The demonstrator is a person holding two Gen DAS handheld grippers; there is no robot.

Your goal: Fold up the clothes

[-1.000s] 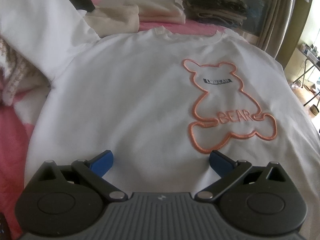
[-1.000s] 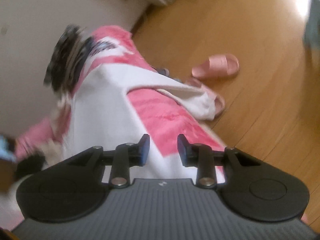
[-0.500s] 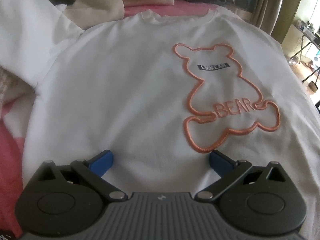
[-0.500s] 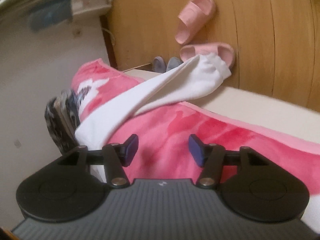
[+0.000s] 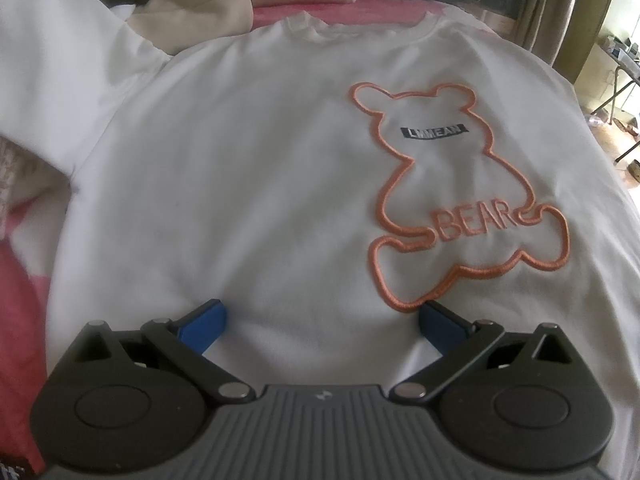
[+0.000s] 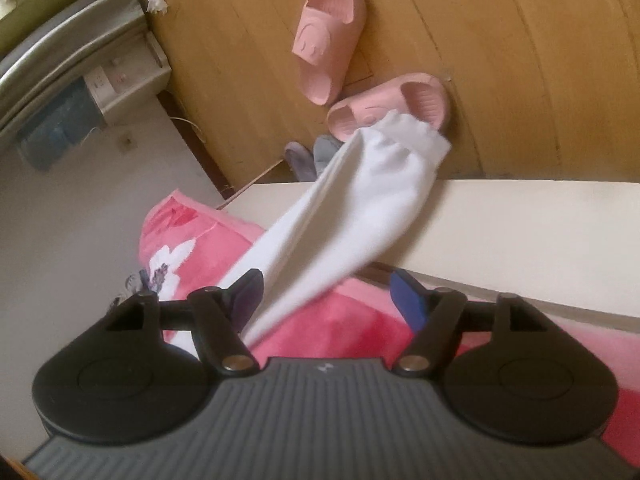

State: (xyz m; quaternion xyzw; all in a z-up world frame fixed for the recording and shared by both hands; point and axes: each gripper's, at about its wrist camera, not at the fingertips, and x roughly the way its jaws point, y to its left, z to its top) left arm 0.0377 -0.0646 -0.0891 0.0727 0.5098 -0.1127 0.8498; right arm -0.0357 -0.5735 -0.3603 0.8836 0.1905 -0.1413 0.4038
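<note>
Left gripper (image 5: pixel 322 330) hovered spread wide over the white bear sweatshirt (image 5: pixel 248 184), bear outline (image 5: pixel 460 200) at two o'clock. Right gripper (image 6: pixel 326 294) gaped around its sleeve (image 6: pixel 344 216); pink slippers (image 6: pixel 328 48) lay at twelve.
</note>
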